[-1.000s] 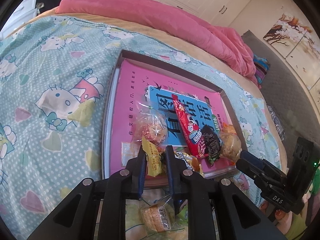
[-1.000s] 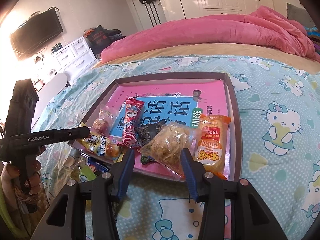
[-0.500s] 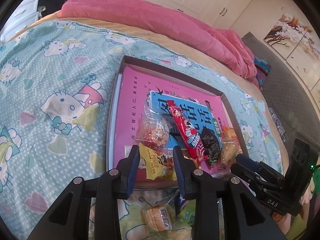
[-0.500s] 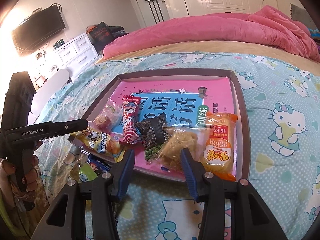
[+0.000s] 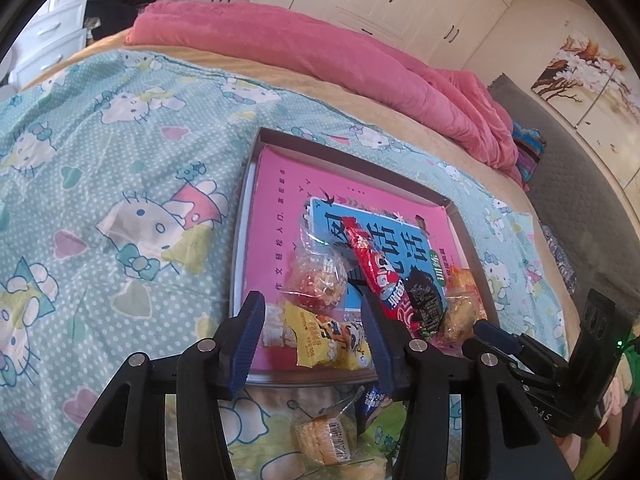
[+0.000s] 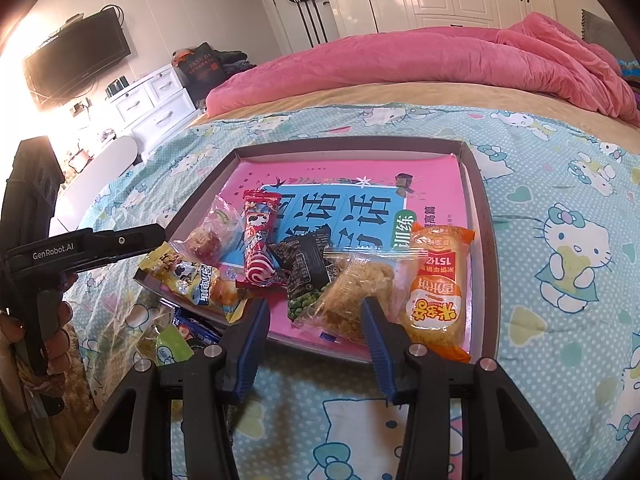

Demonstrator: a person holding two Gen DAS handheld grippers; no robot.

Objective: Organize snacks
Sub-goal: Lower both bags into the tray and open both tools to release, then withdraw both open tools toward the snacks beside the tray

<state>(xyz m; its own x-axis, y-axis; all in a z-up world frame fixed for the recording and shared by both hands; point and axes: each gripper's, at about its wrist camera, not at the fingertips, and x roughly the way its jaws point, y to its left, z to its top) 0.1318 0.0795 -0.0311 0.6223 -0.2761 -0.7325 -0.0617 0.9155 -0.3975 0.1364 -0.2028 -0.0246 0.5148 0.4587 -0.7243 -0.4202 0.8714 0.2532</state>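
Observation:
A brown tray (image 5: 248,200) lined with a pink book lies on the bed; it also shows in the right wrist view (image 6: 476,184). In it lie a yellow snack pack (image 5: 324,338) (image 6: 192,278), a clear round pack (image 5: 320,278), a red stick pack (image 5: 376,268) (image 6: 258,240), a black pack (image 6: 308,264), a clear crumbly pack (image 6: 356,292) and an orange pack (image 6: 438,292). My left gripper (image 5: 312,334) is open, its jaws either side of the yellow pack, not touching it. My right gripper (image 6: 316,324) is open and empty at the tray's near edge.
More snack packs lie on the sheet below the tray's near edge: a yellow cake pack (image 5: 326,436), and a blue and a green pack (image 6: 180,336). A pink duvet (image 6: 440,60) is heaped at the far side of the bed.
My left gripper was shut on the yellow pack; it has opened, drawn back, and the pack now lies in the tray. The clear crumbly pack has settled flat.

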